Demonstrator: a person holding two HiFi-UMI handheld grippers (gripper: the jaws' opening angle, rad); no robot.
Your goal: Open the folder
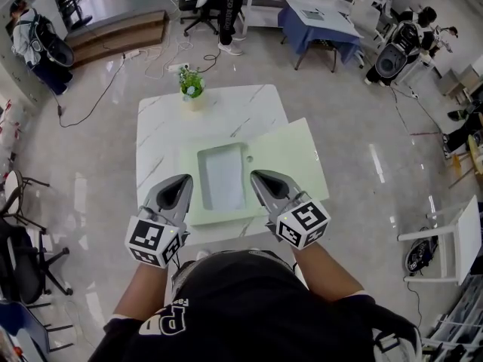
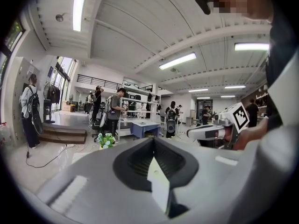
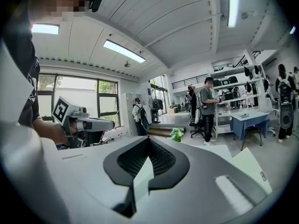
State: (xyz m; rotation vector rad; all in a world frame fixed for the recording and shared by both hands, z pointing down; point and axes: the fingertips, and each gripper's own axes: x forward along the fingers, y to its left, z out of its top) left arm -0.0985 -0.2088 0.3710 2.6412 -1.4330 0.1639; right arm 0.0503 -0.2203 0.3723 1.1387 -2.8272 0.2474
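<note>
A pale green folder (image 1: 290,157) lies on the white marble table (image 1: 162,138), spread flat with a white sheet (image 1: 223,176) showing in its middle. My left gripper (image 1: 181,181) sits at the folder's left edge. In the left gripper view its jaws (image 2: 156,171) are shut on a thin pale sheet. My right gripper (image 1: 261,178) is at the middle fold, jaws (image 3: 140,176) shut on a pale green sheet. The green flap (image 3: 247,169) spreads to its right. Each gripper shows in the other's view: the right one (image 2: 210,133), the left one (image 3: 88,124).
A small potted plant (image 1: 192,85) stands at the table's far edge. Beyond it are a blue table (image 1: 317,21), cables on the floor and several people. A black office chair (image 1: 23,255) is on the left and a white chair (image 1: 460,240) on the right.
</note>
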